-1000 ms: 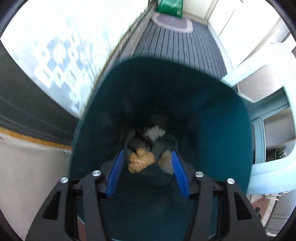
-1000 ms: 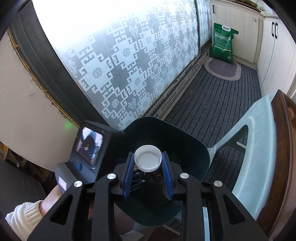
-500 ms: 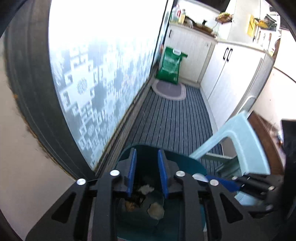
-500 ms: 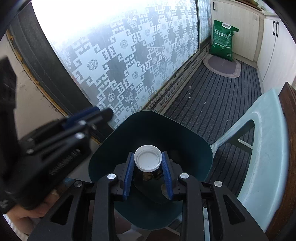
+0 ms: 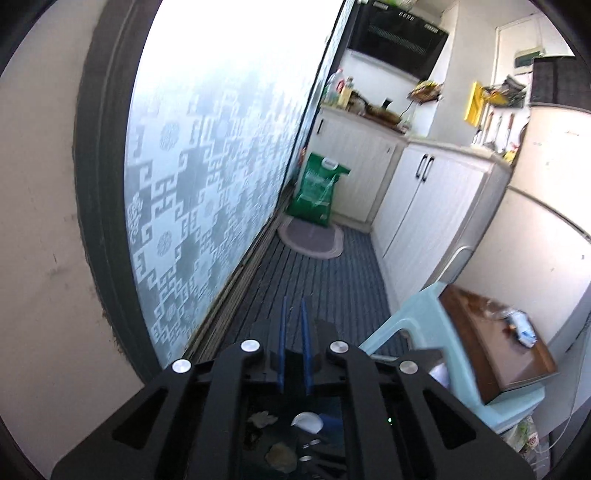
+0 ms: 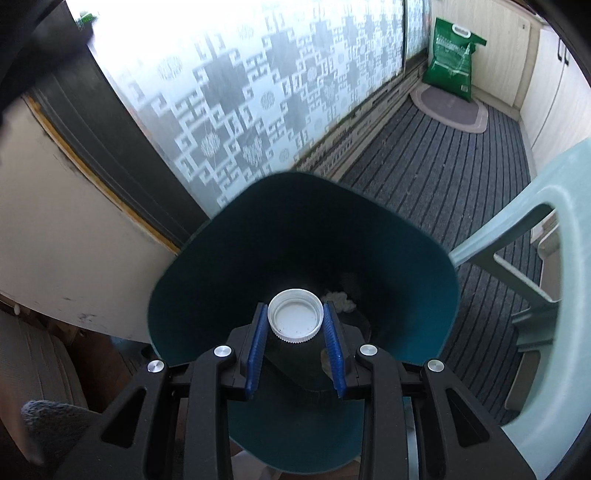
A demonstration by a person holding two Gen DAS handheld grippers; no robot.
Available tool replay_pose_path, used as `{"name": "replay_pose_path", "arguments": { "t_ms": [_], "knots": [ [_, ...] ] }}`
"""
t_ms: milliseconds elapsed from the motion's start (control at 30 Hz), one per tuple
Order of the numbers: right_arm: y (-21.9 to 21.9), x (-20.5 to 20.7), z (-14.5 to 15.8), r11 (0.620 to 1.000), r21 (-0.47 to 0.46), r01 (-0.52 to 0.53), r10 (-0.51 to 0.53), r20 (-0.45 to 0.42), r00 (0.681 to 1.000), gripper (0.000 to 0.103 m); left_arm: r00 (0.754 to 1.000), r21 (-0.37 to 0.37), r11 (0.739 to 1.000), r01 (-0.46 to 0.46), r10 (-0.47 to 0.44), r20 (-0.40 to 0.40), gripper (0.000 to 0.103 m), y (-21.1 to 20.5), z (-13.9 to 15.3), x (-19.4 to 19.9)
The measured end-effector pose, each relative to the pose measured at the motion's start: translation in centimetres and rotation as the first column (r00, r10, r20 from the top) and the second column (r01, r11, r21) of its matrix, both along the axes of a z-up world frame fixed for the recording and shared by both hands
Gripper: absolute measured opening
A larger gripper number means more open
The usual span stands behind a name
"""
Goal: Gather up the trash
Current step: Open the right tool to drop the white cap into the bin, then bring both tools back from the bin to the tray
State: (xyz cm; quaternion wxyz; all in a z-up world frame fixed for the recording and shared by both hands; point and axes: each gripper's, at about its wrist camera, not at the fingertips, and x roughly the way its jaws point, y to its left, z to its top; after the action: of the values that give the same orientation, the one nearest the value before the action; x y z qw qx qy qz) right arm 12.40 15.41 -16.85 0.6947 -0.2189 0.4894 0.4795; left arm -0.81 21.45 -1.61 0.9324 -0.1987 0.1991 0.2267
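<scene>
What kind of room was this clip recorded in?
Most likely a narrow home kitchen or kitchen balcony: a range hood hangs over a cluttered countertop, white cabinets line one side, and a patterned frosted glass door runs along the striped floor mat.

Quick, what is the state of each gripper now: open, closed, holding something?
Left gripper: closed, nothing between its fingers.
Right gripper: closed on the white bottle cap, above the teal bin.
</scene>
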Motion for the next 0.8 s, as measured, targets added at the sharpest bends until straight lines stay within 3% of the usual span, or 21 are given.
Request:
{"name": "replay_pose_path", "arguments": {
  "t_ms": [67, 167, 200, 467, 700, 800],
  "knots": [
    [0.1, -0.2, -1.0, 1.0, -0.013, -0.009, 0.009, -0.007, 1.0, 0.032, 0.998, 0.019, 1.0, 0.024, -0.025, 0.051, 0.008, -0.4, 0.8, -0.4],
    [0.4, -0.1, -1.7, 1.0, -0.019, 0.016, -0.016, -0.013, 1.0, 0.062, 0.99, 0.057, 0.996, 0.069, -0.076, 0.12, 0.009, -1.3, 2.0, -1.1],
    [0.4, 0.0, -1.7, 1.0, -0.01, 0.018, -0.019, -0.02, 1.0, 0.063, 0.988, 0.07, 0.995, 0.076, -0.084, 0.132, 0.009, -1.6, 2.2, -1.3],
    [0.7, -0.3, 0.8, 0.999, 0.051, -0.009, 0.008, 0.02, 1.0, 0.063, 0.959, 0.086, 0.988, 0.126, -0.144, 0.243, 0.01, -2.6, 4.0, -2.5],
    [-0.3, -0.5, 6.7, 0.981, 0.195, -0.012, 0.001, 0.055, 0.998, 0.048, 0.942, 0.095, 0.99, 0.109, -0.133, 0.307, 0.012, -2.8, 5.2, -3.4],
    [-1.5, -0.6, 9.8, 0.967, 0.255, -0.016, -0.005, 0.081, 0.997, 0.041, 0.923, 0.091, 0.99, 0.108, -0.134, 0.362, 0.012, -2.8, 5.8, -4.2]
  ]
}}
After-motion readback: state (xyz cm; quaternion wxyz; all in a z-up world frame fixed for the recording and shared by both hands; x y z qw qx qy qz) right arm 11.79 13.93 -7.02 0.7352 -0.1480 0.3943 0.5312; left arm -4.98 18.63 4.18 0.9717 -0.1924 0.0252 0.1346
